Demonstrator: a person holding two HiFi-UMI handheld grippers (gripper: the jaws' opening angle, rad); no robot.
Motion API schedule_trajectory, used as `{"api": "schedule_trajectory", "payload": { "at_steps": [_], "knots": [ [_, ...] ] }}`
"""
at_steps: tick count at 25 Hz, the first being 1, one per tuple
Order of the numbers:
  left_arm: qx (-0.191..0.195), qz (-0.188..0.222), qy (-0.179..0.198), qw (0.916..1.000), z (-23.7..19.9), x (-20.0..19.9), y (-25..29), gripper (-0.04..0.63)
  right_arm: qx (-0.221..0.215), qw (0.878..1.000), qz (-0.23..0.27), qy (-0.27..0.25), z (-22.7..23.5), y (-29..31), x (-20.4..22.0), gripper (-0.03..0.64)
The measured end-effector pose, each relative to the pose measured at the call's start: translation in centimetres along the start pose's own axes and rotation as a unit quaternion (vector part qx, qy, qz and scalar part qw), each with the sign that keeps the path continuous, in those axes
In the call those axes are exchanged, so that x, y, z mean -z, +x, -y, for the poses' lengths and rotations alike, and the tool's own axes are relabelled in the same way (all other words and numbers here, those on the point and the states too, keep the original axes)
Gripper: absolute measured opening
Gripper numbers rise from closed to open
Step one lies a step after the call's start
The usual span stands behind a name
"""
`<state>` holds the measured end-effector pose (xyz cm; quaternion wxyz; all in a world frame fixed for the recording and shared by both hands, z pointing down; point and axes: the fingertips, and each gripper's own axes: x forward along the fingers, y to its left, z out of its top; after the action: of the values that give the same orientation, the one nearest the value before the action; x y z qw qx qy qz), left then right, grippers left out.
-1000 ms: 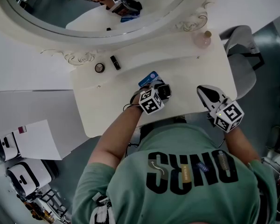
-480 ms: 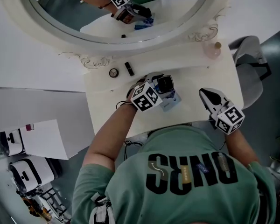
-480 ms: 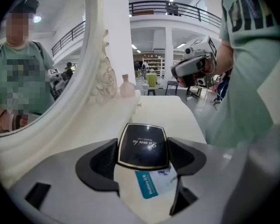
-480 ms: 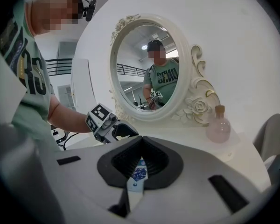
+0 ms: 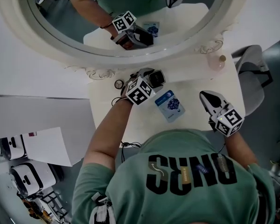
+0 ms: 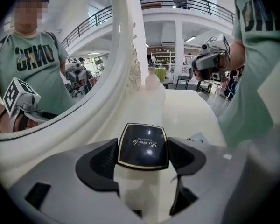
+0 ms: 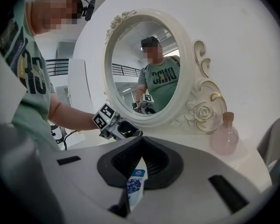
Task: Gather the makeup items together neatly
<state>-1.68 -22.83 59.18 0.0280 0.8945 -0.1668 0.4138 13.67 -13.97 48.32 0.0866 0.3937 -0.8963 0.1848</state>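
1. gripping a black compact (image 6: pixel 143 146) by its two side edges, the left gripper (image 5: pixel 150 80) has its jaws pressed onto it. the compact is squarish, with a thin gold rim and small gold lettering on its glossy lid.
2. the compact sits at the back of the tabletop (image 5: pixel 196 80), close under the carved lower edge of the mirror (image 5: pixel 130 55). no view shows whether it touches the surface or hangs just above it.
3. a small round item (image 5: pixel 118 84) lies just beside the left gripper, on its outer side and near the mirror frame.
4. a blue sachet (image 5: pixel 170 106) with a dark flower print lies flat on the tabletop. it is nearer the person than the compact and lies between the two grippers.
5. the right gripper (image 5: pixel 206 96) hovers over the right part of the tabletop, well apart from the compact. its jaws are together at the tips and hold nothing; the sachet shows beyond them in the right gripper view.
6. a pink bottle (image 5: pixel 217 62) with a pale stopper stands upright at the right rear corner, next to the rose carving on the frame.
7. the mirror reflects the person's green printed shirt and the left gripper's marker cube.
8. a grey chair (image 5: pixel 252 85) stands off the right end of the tabletop.
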Motion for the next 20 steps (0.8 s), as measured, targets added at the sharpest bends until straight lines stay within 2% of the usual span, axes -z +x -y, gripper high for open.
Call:
{"api": "schedule_trajectory", "payload": {
  "at_steps": [12,16,20],
  "knots": [
    [0.032,-0.021,-0.006,0.9992,-1.8,2.1,1.5,0.341,0.005,1.0,-0.013,0.01,0.9,1.7,-0.2,-0.005],
    [0.021,-0.019,-0.004,0.9996,-2.0,2.0,1.5,0.341,0.003,1.0,-0.015,0.009,0.8,1.6,-0.2,-0.006],
    [-0.005,0.005,-0.004,1.0,-1.9,0.4,-0.1,0.341,-0.002,1.0,-0.012,0.006,0.1,1.4,-0.3,-0.005]
  ]
}}
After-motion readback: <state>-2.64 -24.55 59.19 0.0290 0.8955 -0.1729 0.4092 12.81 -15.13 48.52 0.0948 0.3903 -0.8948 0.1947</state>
